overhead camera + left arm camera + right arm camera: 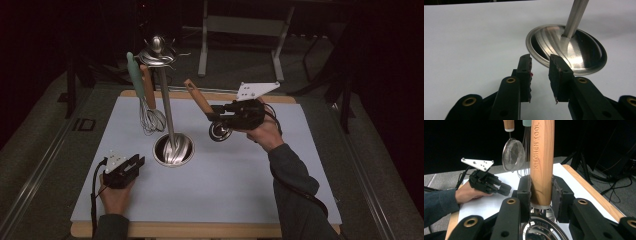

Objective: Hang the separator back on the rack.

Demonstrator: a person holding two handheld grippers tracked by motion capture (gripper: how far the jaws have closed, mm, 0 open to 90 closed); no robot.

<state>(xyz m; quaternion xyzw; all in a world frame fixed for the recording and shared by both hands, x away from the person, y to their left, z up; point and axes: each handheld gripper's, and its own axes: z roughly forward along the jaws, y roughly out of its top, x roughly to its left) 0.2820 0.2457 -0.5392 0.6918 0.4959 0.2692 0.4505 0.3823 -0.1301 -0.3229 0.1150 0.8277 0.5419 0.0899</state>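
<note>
Right gripper clamps ladle by wooden handle, above mat right of rack; handle slants up-left, bowl down. Left gripper parted, empty, near rack base.

Seen from above: a pale mat on a wooden table. Near the mat's middle, a metal utensil stand, round base down, thin pole rising to a hooked top at far left. Hanging from that top, a whisk with a mint-green handle and, close beside it, a second wooden handle. Right of the stand, the right gripper, clamped on the wooden handle of a small round metal utensil, handle tilting up and left, metal head hanging above the mat. At near left, the left gripper, resting on the mat, jaws apart with nothing between them, pointed toward the stand's base.
</note>
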